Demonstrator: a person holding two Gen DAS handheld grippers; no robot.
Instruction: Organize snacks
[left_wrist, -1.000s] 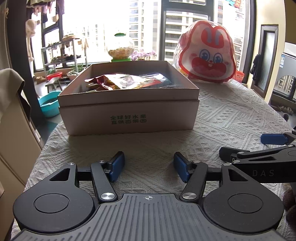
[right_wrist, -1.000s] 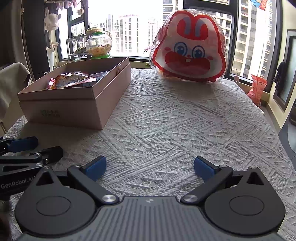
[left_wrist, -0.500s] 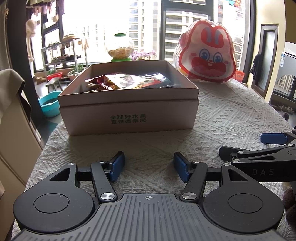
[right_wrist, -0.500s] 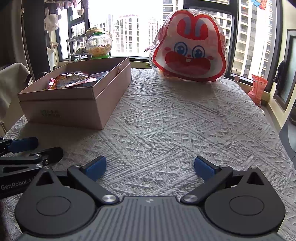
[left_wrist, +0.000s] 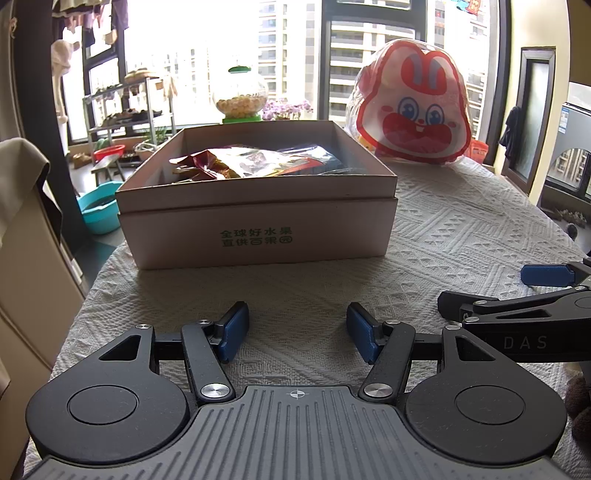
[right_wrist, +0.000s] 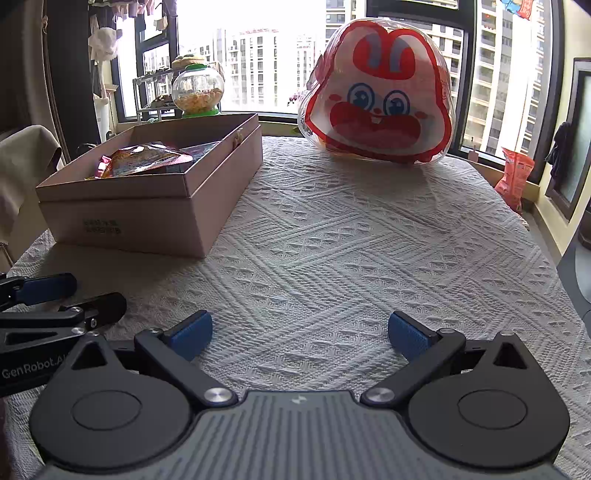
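Though hand-held gripper (left_wrist: 297, 332) gapes, snack box (left_wrist: 258, 236) sits ahead.

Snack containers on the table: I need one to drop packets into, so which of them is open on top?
The pink cardboard box, lidless with snack packets showing inside. The rabbit-face bag and the round jar with its green cap look closed.

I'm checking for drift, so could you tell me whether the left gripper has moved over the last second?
No. In the left wrist view the left gripper sits in the same spot against the pink box and its green lettering as before, jaws equally open.
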